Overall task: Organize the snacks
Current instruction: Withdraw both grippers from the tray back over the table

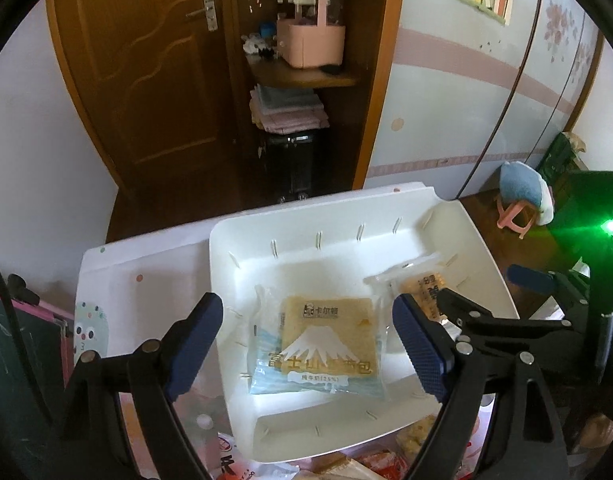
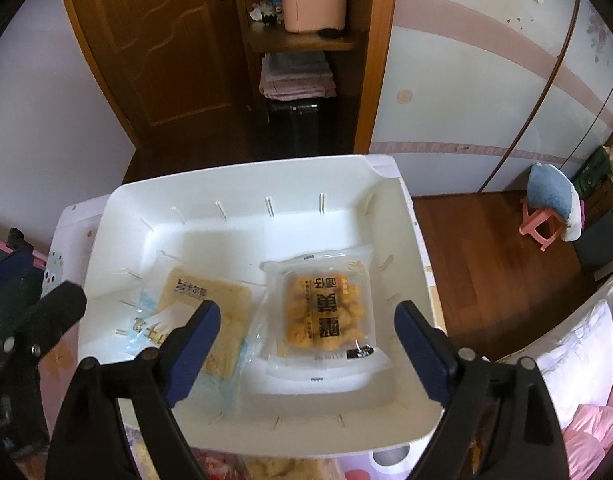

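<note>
White plastic fills the middle of both views: a wide, shallow bin (image 2: 242, 184) with small slots along its walls, and everything below is placed against it; beyond its far wall stand a brown wooden door (image 1: 146, 80) and an open cupboard holding a pink basket (image 1: 310, 44) above folded towels (image 1: 286, 110); off its right side, on the wood floor, a small pink stool (image 2: 540, 226) carries a blue cushion (image 2: 550, 194).

Inside the bin, on its floor, lie two sealed snacks side by side; the bread packet (image 1: 326, 352), printed with a snow-capped mountain, lies towards the bin's left; the packet of golden fried balls (image 2: 326, 312) lies towards its right, close beside the bread packet.

Your left gripper (image 1: 310, 348) hangs above the bin over the bread packet, blue pads spread wide, gripping nothing; your right gripper (image 2: 306, 348) hangs above the bin over the fried-ball packet, likewise spread wide and empty.

More wrapped snacks (image 1: 370, 464) show just outside the bin's near rim.
</note>
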A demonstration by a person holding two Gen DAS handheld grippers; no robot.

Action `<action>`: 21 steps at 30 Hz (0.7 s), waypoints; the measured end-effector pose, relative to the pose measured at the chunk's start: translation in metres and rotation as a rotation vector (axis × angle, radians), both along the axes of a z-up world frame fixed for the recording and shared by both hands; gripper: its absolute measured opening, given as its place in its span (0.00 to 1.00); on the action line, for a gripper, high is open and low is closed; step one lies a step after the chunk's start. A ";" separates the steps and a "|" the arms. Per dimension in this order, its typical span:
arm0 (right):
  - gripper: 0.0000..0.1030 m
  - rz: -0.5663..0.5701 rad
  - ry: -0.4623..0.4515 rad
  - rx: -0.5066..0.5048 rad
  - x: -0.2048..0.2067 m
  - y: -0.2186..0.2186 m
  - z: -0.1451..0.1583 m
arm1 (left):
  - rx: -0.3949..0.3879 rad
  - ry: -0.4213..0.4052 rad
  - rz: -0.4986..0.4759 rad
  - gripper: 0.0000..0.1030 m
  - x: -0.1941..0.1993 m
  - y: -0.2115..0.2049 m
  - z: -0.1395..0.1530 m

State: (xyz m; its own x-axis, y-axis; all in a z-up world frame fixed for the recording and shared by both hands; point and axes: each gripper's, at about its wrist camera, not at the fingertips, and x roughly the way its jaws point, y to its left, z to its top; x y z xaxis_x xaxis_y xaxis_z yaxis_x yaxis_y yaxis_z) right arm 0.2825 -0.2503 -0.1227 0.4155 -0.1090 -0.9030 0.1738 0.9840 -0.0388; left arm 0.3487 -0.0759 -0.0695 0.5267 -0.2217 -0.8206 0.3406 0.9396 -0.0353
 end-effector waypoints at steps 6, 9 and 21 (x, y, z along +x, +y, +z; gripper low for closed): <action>0.87 0.002 -0.033 0.009 -0.017 0.002 0.019 | -0.018 -0.047 -0.023 0.84 -0.016 0.004 0.021; 0.87 0.006 -0.047 0.007 -0.026 0.004 0.027 | -0.017 -0.071 -0.030 0.84 -0.025 0.003 0.032; 0.87 0.035 -0.130 0.062 -0.080 0.006 0.078 | 0.000 -0.087 0.003 0.84 -0.082 0.011 0.076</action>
